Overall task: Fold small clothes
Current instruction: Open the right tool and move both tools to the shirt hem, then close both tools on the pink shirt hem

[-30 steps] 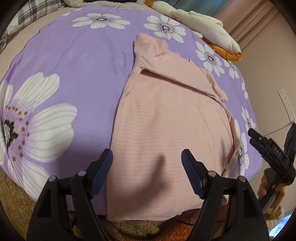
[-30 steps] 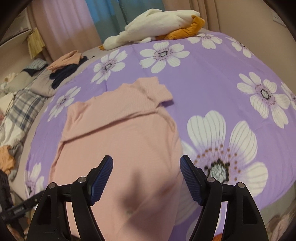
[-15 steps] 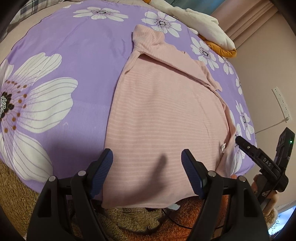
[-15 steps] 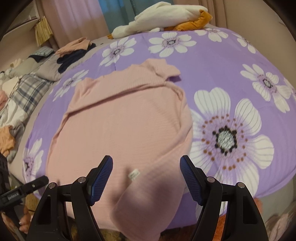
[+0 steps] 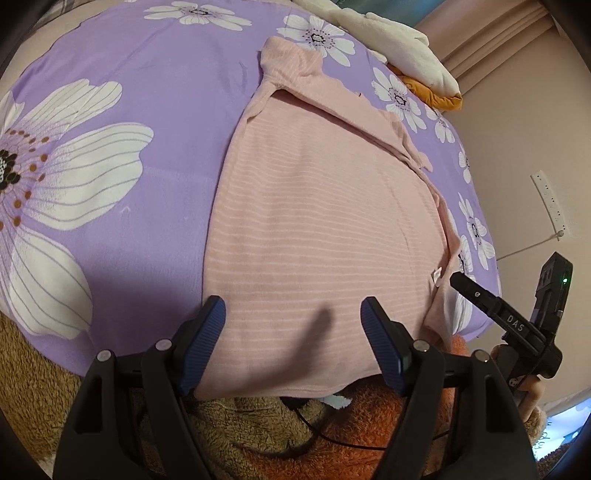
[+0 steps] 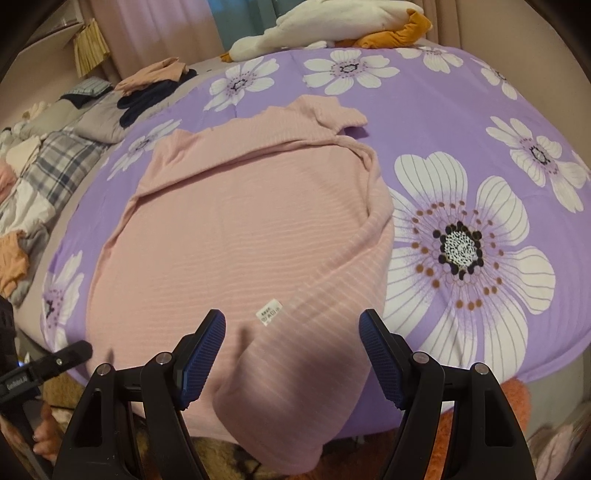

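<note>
The left gripper has its two blue ribbed fingers wide apart, and nothing is pressed between them. They hang over the near hem of the pink ribbed knit sweater. Whether the tips touch the cloth cannot be told, because a dark shadow lies on the knit between them.

The right gripper is the same: its blue fingers stand open and hold nothing. They are above the near right part of the sweater, where one sleeve is folded across the body. A small white label shows just beyond them; its print is too small to read.

The sweater lies flat on the purple bedsheet with large white flowers, with its high collar at the far end. Its hem hangs a little over the near edge of the bed, so the lowest part is cut off by the gripper bodies.

In the left wrist view, the right gripper shows at the right edge, partly cut off. Below the bed edge there is brown and orange fleece fabric, partly hidden. At the far end lies a pile of cream and orange clothes. Far left in the right wrist view, more crumpled clothes are blurred.
</note>
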